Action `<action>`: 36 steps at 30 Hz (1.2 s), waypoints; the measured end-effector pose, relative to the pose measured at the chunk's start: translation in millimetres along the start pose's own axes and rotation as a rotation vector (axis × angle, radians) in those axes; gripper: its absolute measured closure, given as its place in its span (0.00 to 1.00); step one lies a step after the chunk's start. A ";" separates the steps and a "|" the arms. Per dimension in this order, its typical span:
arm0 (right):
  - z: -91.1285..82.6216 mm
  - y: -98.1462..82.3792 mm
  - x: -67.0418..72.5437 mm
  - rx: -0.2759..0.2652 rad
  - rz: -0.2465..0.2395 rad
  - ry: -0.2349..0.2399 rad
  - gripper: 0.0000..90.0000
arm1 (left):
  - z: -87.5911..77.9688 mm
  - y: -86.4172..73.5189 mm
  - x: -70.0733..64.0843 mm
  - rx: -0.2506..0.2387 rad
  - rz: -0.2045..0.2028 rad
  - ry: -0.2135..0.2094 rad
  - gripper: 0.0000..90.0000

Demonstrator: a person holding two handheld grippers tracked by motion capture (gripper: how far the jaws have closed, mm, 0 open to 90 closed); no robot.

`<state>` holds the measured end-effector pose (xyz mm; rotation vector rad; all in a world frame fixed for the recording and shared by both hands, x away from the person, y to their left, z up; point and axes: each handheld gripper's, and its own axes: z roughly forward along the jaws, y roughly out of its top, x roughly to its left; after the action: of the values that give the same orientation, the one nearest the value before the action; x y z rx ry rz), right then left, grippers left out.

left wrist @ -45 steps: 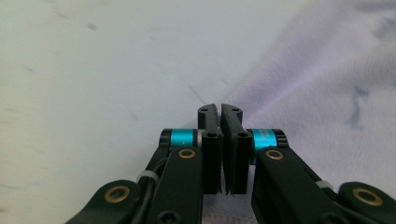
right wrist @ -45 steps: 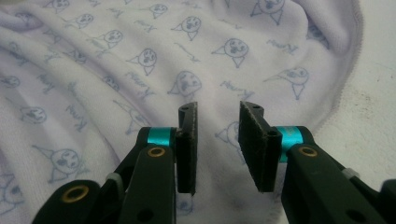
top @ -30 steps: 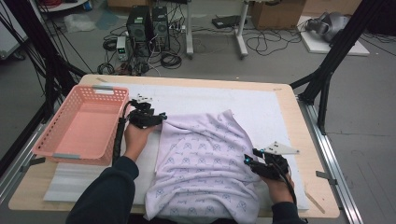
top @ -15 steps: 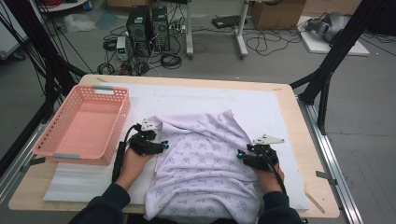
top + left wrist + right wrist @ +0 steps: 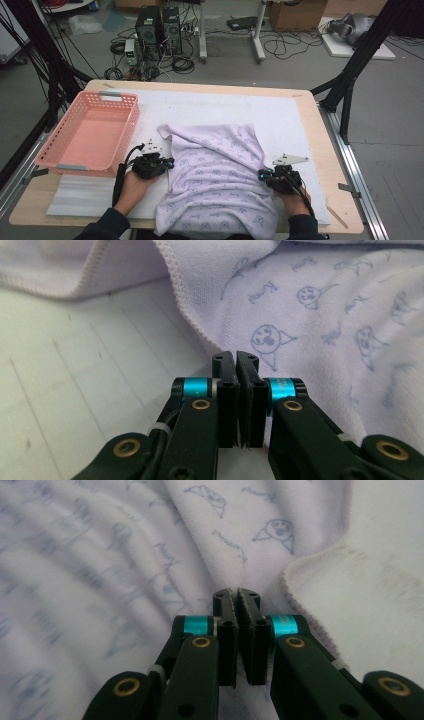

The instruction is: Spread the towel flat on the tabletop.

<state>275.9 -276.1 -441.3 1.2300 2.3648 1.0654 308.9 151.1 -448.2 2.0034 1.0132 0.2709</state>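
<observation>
Grasp step: both grippers, left (image 5: 167, 162) and right (image 5: 263, 175), had just been closing; jaws now pinched on towel (image 5: 217, 185) edges. Next likely: lift and fold evenly.

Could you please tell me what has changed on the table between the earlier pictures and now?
The left tool came back from beside the pink plastic basket to the left edge of the lilac printed cloth. Both tools' jaws have just been closing; the right tool sits at the right edge. Whether either pinches cloth is unclear. The basket stayed put.
</observation>
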 end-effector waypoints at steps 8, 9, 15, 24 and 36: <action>-22.8 -12.9 19.7 -0.003 -0.021 0.053 0.86 | -19.0 -8.2 -6.4 -0.040 0.000 -0.019 0.94; -23.9 -11.5 19.5 -0.031 -0.024 0.044 0.79 | -19.1 -7.2 -4.5 -0.055 0.000 -0.015 0.86; -20.3 -5.7 20.3 -0.129 -0.046 -0.037 0.61 | -15.2 -7.4 1.4 -0.099 -0.038 0.000 0.54; 6.6 -2.7 22.5 -0.057 -0.052 -0.037 0.67 | 3.5 -3.6 -10.6 -0.029 0.054 0.063 0.57; -5.6 -8.5 25.3 -0.007 -0.043 0.085 0.91 | -10.4 -9.1 -17.3 0.005 0.065 -0.027 0.96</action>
<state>252.5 -261.9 -441.2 1.1482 2.4362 1.1324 287.2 147.3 -445.8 2.0412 0.9338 0.2759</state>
